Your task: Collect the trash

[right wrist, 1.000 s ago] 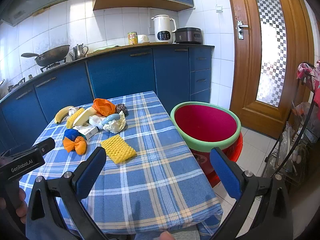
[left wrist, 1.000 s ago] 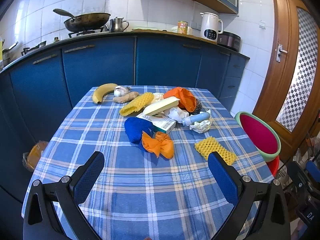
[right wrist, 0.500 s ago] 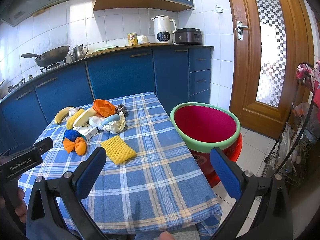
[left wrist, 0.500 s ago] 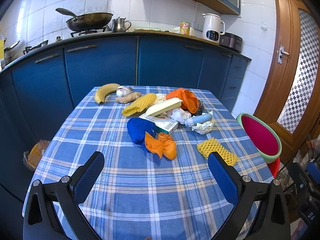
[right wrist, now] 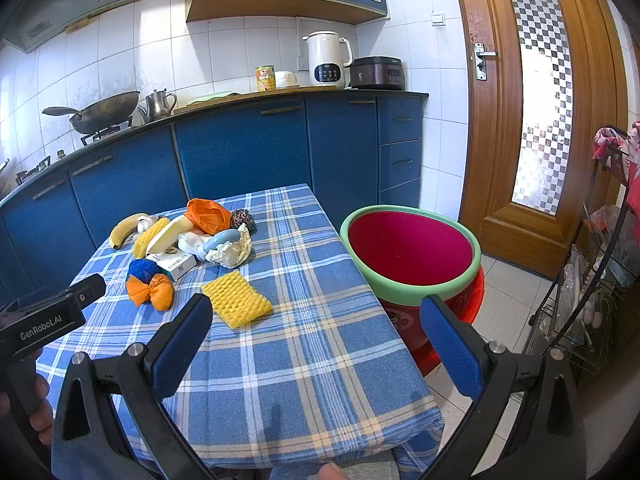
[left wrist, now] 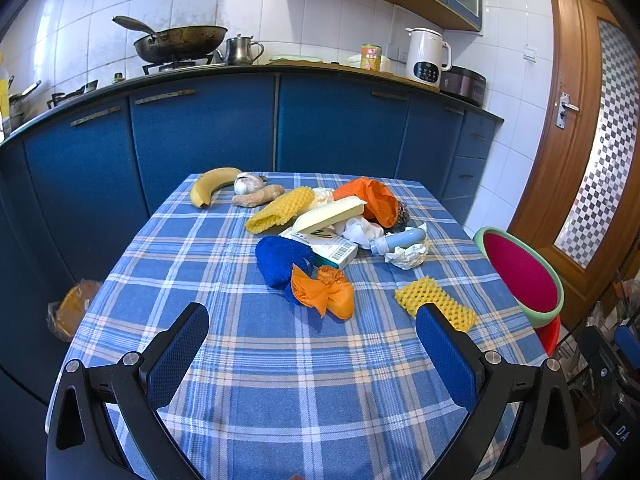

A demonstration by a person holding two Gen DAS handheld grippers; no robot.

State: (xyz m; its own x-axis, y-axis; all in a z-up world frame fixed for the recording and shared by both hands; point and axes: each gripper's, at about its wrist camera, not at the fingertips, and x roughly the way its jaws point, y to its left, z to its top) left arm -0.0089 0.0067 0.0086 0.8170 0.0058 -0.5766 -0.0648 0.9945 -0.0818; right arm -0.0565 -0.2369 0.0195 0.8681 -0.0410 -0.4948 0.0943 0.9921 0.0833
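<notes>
A pile of trash lies on the blue plaid table (left wrist: 240, 344): an orange crumpled wrapper (left wrist: 325, 293), a blue ball (left wrist: 282, 258), a yellow foam net (left wrist: 436, 303), a small carton (left wrist: 329, 245), crumpled white paper (left wrist: 406, 255), a blue tube (left wrist: 398, 239) and an orange bag (left wrist: 372, 199). My left gripper (left wrist: 312, 346) is open and empty, above the table's near part. My right gripper (right wrist: 316, 334) is open and empty over the near right corner, the yellow foam net (right wrist: 236, 299) just beyond its left finger. A red basin with a green rim (right wrist: 410, 252) stands right of the table.
A banana (left wrist: 212, 190), garlic (left wrist: 246, 184) and ginger (left wrist: 258, 197) lie at the far left of the table. Blue cabinets (left wrist: 276, 128) run behind. A wooden door (right wrist: 532, 100) and a wire rack (right wrist: 592, 280) stand right. A bag (left wrist: 70, 308) lies on the floor left.
My left gripper has drifted slightly, so the pile sits a little to the right and lower in its view. The right gripper has barely moved. Both stay open.
</notes>
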